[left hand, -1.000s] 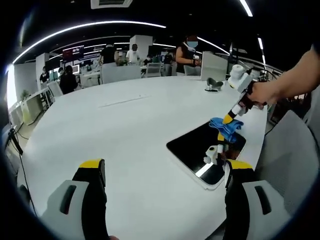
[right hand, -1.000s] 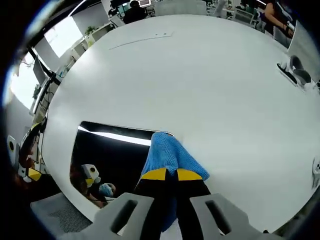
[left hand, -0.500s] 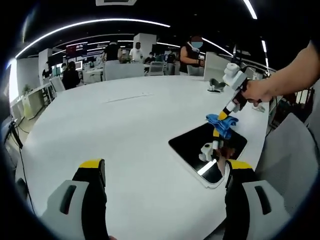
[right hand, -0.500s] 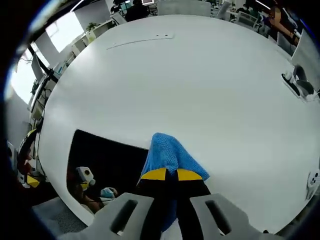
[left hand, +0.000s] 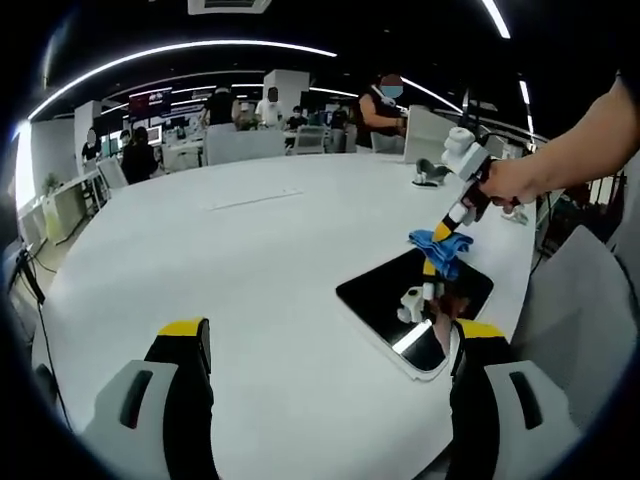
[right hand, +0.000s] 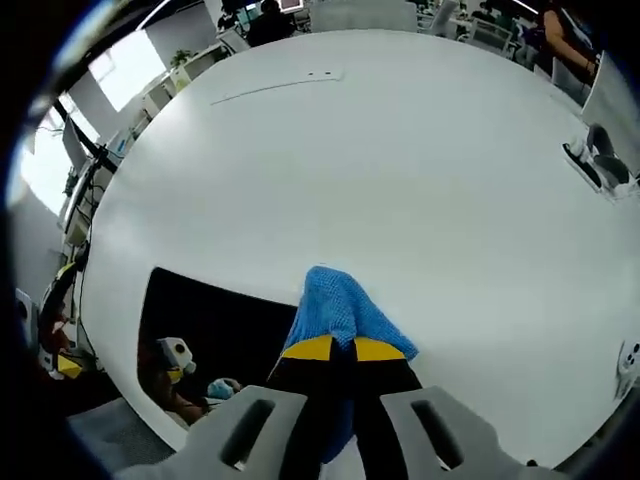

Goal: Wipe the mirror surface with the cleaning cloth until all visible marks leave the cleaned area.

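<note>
My right claw (right hand: 334, 348) is clamped on the blue cloth (right hand: 338, 307) at the mirror's (left hand: 415, 305) far edge; the glass lies toward me on the desk (left hand: 250, 270), so I'd drag inward. My left claw (left hand: 330, 345) hangs wide, farther off.

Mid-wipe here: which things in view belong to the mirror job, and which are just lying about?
Job:
- mirror, flat near the table's edge
- blue cleaning cloth, clamped in the right gripper
- left gripper, open, holding nothing

Lying about:
- white table
- small dark and grey object at the far edge
- thin strip across the tabletop
</note>
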Demonstrator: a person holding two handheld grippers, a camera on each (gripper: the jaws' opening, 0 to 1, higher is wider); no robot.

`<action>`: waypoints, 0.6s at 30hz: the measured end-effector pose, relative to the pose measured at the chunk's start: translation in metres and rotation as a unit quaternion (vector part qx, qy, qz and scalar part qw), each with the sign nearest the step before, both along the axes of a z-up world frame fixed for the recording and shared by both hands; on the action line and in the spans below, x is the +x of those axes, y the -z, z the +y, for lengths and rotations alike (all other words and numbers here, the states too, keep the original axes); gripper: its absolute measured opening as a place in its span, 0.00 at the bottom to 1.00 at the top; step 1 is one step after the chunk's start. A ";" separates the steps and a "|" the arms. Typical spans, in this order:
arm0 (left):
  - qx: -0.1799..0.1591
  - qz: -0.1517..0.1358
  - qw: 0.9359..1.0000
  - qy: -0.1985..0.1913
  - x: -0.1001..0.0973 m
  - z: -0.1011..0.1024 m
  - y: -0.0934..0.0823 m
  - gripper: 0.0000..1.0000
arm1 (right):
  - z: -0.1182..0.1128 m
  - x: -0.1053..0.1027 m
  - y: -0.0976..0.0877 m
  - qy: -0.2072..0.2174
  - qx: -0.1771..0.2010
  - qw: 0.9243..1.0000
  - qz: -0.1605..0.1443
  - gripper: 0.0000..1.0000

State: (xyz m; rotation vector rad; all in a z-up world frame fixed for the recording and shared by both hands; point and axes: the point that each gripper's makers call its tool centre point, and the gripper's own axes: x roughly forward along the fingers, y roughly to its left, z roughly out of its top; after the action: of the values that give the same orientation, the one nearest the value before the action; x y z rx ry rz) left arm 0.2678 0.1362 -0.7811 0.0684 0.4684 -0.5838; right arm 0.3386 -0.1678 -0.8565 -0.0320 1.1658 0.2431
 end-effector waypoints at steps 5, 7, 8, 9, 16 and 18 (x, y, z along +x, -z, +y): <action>-0.001 0.000 1.000 -0.004 0.003 0.004 0.000 0.99 | -0.024 -0.010 -0.020 -0.006 -0.003 1.000 -0.018 0.00; -0.002 0.001 1.000 -0.008 0.004 0.005 0.001 0.99 | -0.038 -0.017 -0.023 0.001 0.001 1.000 -0.018 0.00; -0.003 0.000 1.000 -0.008 0.004 0.005 0.001 0.99 | -0.043 -0.020 -0.025 0.002 0.001 1.000 -0.018 0.00; -0.003 -0.001 1.000 -0.008 0.004 0.005 0.001 0.99 | -0.051 -0.024 -0.025 0.005 0.000 1.000 -0.019 0.00; 0.001 0.001 1.000 -0.002 0.001 0.000 0.001 0.99 | -0.073 -0.046 -0.011 0.017 0.001 1.000 0.001 0.00; 0.003 -0.001 1.000 0.000 0.001 0.000 0.000 0.99 | -0.073 -0.050 -0.007 0.019 0.001 1.000 0.005 0.01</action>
State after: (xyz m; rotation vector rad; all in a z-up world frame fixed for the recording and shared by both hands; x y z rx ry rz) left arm 0.2685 0.1360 -0.7807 0.0740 0.4681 -0.5816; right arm 0.2888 -0.2409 -0.8497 -0.0064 1.1749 0.2120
